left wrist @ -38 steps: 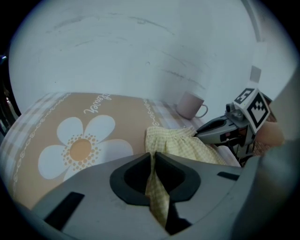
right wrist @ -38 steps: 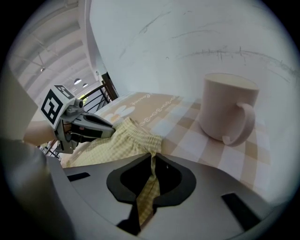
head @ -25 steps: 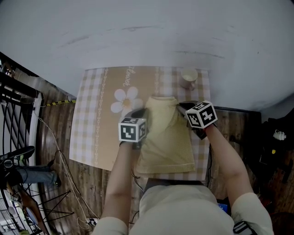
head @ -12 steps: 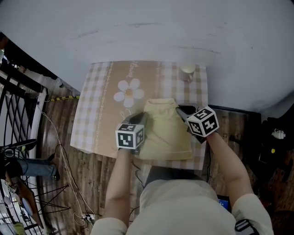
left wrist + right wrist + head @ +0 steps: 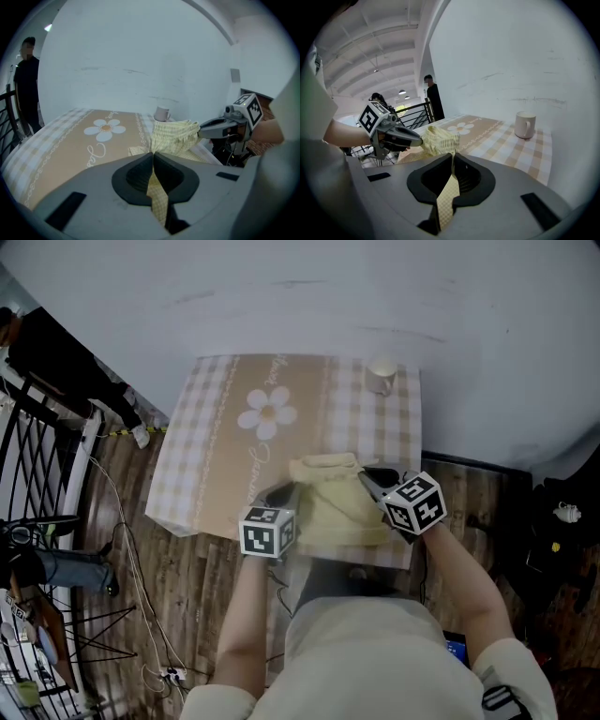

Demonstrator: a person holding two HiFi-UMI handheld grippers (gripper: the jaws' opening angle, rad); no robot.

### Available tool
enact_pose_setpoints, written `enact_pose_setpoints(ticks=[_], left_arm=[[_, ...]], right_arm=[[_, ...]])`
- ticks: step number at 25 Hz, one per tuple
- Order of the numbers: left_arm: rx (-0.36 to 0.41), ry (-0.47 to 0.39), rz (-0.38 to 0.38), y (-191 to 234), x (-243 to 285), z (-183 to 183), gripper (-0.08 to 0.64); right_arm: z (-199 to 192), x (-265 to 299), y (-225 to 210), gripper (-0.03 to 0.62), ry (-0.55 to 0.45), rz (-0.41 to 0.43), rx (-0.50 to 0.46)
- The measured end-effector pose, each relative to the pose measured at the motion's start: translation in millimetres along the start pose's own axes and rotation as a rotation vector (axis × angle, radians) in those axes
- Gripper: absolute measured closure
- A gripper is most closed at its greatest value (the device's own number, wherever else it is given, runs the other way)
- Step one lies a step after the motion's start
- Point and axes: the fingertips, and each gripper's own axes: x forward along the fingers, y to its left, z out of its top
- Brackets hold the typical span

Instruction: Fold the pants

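The pale yellow checked pants (image 5: 339, 512) lie bunched at the near right part of the table (image 5: 216, 456), their far edge lifted between the two grippers. My left gripper (image 5: 284, 491) is shut on the left corner of that edge; fabric (image 5: 176, 136) runs out of its closed jaws (image 5: 153, 154). My right gripper (image 5: 371, 476) is shut on the right corner, with a checked strip pinched between its jaws (image 5: 453, 157). The pants (image 5: 438, 138) stretch across to the left gripper (image 5: 401, 137). The right gripper (image 5: 213, 129) shows in the left gripper view.
A white mug (image 5: 382, 374) stands at the table's far right corner, beyond the pants. The tablecloth carries a daisy print (image 5: 267, 413). A black railing (image 5: 28, 465) and a person in dark clothes (image 5: 56, 352) are to the left. Cables lie on the wooden floor.
Both grippers have drawn back toward the near table edge with the pants' far edge in them. The pants, spread flat before, now bunch up near that edge.
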Motion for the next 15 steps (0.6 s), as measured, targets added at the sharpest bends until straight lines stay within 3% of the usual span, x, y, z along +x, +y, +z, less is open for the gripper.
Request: enact_pose_setpoints(ticks=[8, 15], left_arm=[[0.017, 0.021, 0.018, -18, -20, -41, 0.548], [-0.056, 0.011, 0.071, -21, -28, -70, 0.546]], right_arm=[[-34, -15, 26, 0.578, 0.031, 0.015, -0.023], [-72, -19, 46, 0.578, 0.079, 0.036, 0.026]])
